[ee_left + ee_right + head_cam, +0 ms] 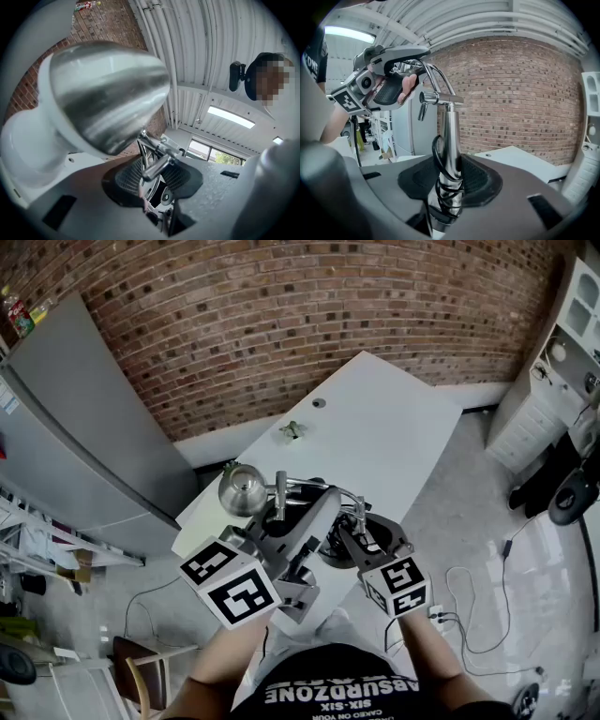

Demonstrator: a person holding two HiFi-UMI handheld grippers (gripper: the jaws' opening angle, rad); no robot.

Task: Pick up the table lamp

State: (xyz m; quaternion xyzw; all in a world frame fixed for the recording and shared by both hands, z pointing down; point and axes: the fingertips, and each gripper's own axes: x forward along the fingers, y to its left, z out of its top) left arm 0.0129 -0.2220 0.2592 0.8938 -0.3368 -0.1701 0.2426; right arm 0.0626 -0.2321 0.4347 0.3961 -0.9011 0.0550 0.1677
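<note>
The table lamp has a chrome shade (242, 489), a curved chrome arm and an upright stem with black cable wound round it (449, 187). Its dark round base (330, 554) shows partly under the grippers, over the near end of the white table (394, 427). My left gripper (317, 512) is shut on the thin arm just behind the shade (108, 89), and its pads (127, 180) press a chrome rod. My right gripper (361, 526) is shut on the stem, which stands between its pads (480, 180). In the right gripper view the left gripper (396, 89) grips the arm's bend.
A small object (292, 430) and a hole lie further along the table. A tall grey cabinet (75, 418) stands at the left and a white cupboard (553, 390) at the right. Cables (478, 606) trail over the floor, and a chair (141, 676) stands at the bottom left.
</note>
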